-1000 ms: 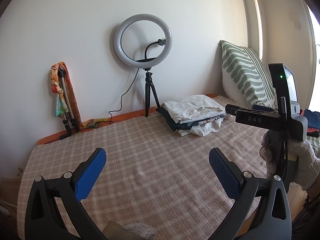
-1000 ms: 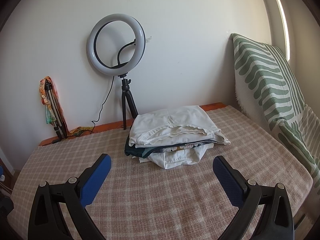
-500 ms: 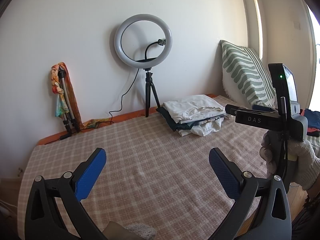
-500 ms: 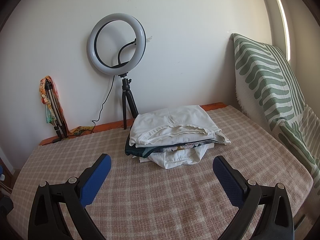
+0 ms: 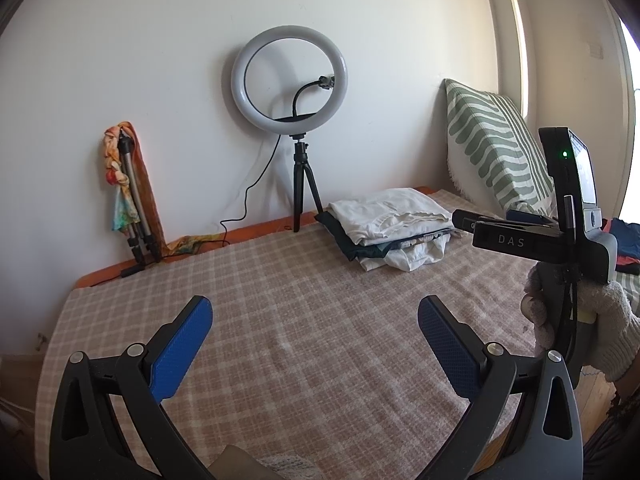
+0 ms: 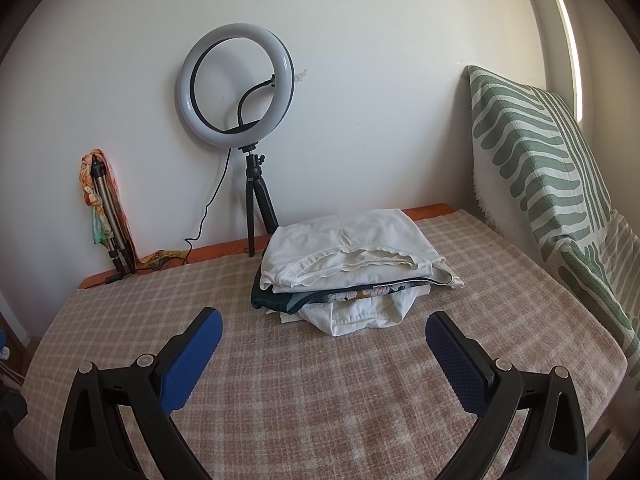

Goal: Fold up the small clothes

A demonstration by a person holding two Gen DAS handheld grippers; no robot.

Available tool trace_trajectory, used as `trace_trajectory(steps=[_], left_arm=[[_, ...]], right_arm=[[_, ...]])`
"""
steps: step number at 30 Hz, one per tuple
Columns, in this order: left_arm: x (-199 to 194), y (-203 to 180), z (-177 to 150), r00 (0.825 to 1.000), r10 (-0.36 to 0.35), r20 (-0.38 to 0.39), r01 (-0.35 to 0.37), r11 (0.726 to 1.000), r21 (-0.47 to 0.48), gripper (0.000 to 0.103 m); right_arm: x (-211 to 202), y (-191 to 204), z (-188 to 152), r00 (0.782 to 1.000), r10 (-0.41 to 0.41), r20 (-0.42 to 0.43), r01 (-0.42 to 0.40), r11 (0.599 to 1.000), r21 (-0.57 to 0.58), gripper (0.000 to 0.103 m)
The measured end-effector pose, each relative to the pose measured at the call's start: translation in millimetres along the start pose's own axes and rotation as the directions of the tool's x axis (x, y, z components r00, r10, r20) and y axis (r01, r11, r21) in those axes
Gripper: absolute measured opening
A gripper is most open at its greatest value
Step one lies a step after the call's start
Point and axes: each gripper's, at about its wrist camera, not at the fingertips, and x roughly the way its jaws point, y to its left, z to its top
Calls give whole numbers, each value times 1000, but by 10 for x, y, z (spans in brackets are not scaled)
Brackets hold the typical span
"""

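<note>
A stack of folded clothes (image 6: pixel 348 268) sits at the far middle of the checked bed cover (image 6: pixel 320 400), white garment on top, so folding looks largely done; no loose garment lies spread in front. The left gripper (image 5: pixel 316 340) and right gripper (image 6: pixel 324 344) hover with jaws released, holding nothing. The right gripper's body reads "DAS".

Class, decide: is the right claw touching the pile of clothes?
Apart. The right wrist view shows checked blanket between the open right claw and the pile of clothes.
</note>
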Motion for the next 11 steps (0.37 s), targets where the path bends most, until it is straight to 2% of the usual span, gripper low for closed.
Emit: trace_trajectory(steps=[11], left_arm=[[18, -11, -16, 1000, 8, -4, -8, 1000, 1, 102]], right_arm=[[44, -16, 11, 1000, 11, -6, -11, 1000, -11, 103]])
